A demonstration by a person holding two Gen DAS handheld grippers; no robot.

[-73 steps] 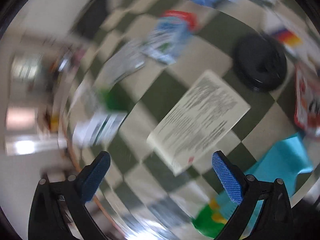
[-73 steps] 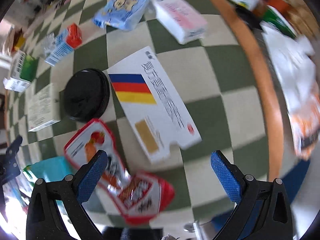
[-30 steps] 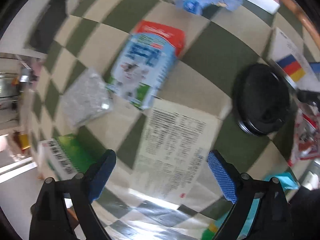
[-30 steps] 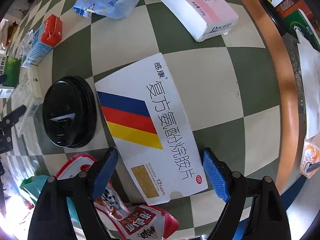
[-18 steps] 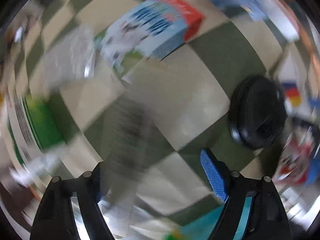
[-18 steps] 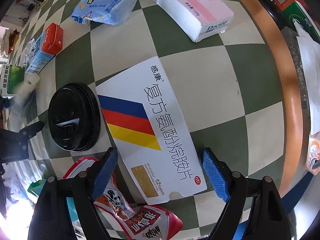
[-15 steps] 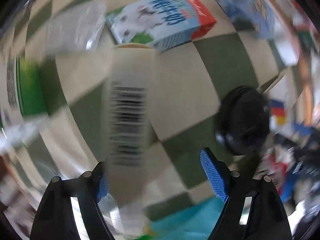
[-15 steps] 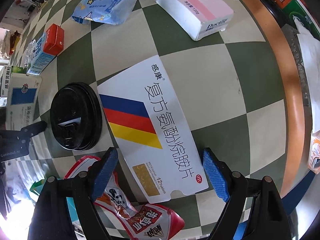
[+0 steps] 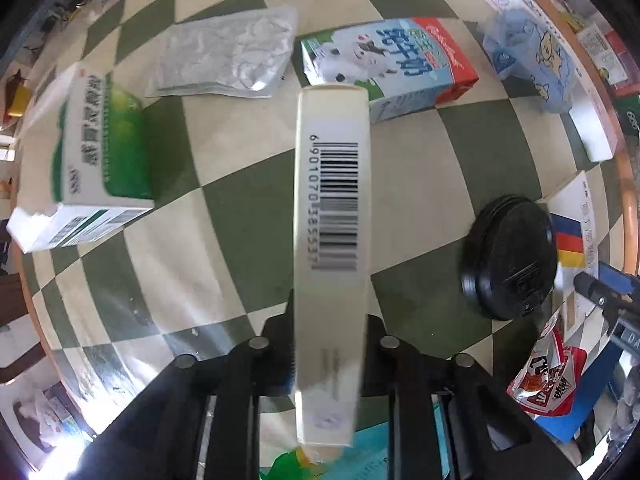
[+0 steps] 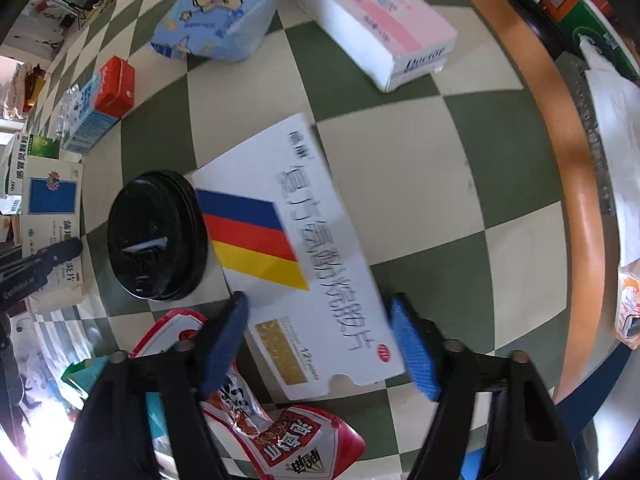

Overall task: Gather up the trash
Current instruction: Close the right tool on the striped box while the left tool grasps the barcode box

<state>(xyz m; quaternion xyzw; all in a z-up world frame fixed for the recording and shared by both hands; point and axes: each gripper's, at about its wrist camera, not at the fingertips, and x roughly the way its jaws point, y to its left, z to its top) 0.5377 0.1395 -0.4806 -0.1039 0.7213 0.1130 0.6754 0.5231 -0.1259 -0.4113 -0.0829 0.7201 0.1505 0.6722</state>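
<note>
My left gripper (image 9: 330, 344) is shut on a flat cream medicine box (image 9: 331, 240), held on edge above the checked table with its barcode side facing the camera. The same box (image 10: 52, 236) shows at the left of the right wrist view. My right gripper (image 10: 320, 340) is open, its blue pads (image 10: 412, 354) on either side of the near end of a white box with blue, red and yellow stripes (image 10: 304, 256) that lies flat. A black cup lid (image 10: 156, 236) sits just left of it.
On the checked table: a milk carton (image 9: 392, 68), a silver pouch (image 9: 228, 60), a green-white box (image 9: 92, 160), a blue tissue pack (image 10: 220, 12), a pink-white box (image 10: 380, 28), a red snack bag (image 10: 280, 432). The orange table rim (image 10: 576, 184) curves on the right.
My left gripper closed on the cream box and lifted it onto its edge. My right gripper narrowed around the striped box's near end.
</note>
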